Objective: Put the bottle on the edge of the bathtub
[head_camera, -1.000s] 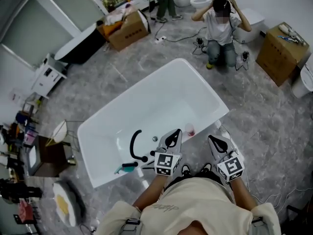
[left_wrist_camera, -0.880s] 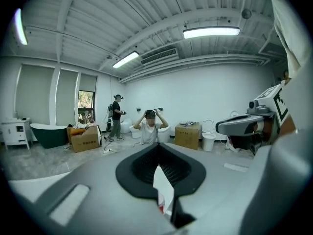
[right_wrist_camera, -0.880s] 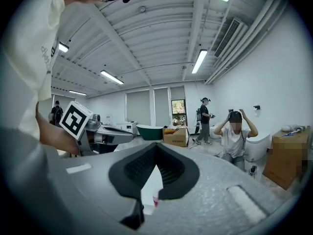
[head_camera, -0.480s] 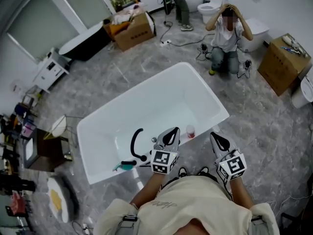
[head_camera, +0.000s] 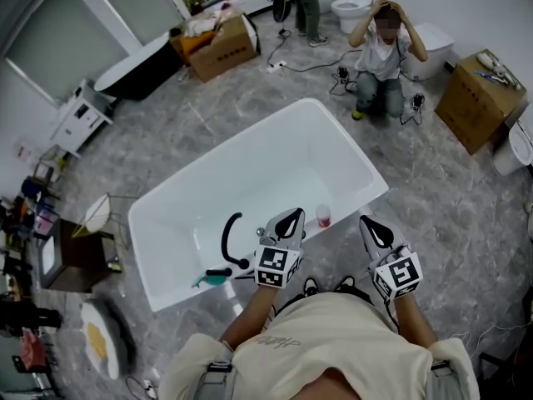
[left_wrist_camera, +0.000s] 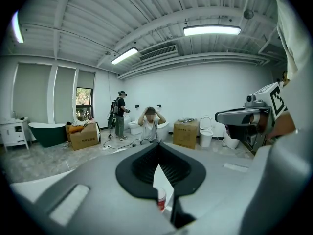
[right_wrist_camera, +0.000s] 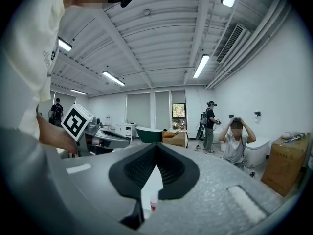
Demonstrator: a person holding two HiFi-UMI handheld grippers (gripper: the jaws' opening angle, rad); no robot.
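Note:
A small pink bottle [head_camera: 323, 216] with a white cap stands upright on the near rim of the white bathtub [head_camera: 366, 197]. My left gripper [head_camera: 291, 218] hovers just left of it, shut and empty. My right gripper [head_camera: 371, 224] is held to the right of the bottle, outside the tub, jaws together with nothing in them. In the left gripper view the shut left gripper [left_wrist_camera: 157, 149] shows the bottle [left_wrist_camera: 161, 199] low behind its pads. Past the closed right gripper [right_wrist_camera: 156, 149] in the right gripper view, the bottle [right_wrist_camera: 153, 202] shows again.
A black hose [head_camera: 229, 238] and a teal-handled piece [head_camera: 215, 277] lie inside the tub. A person crouches [head_camera: 379, 52] beyond the tub, another stands [head_camera: 304, 2] at the back. Cardboard boxes [head_camera: 215, 47] [head_camera: 475, 98], a black tub [head_camera: 137, 65] and a side table [head_camera: 79, 261] surround.
Both grippers stay shut and nearly in place near the tub rim. The bottle has not moved. The head view has shifted slightly, and the standing person at the back has stepped right.

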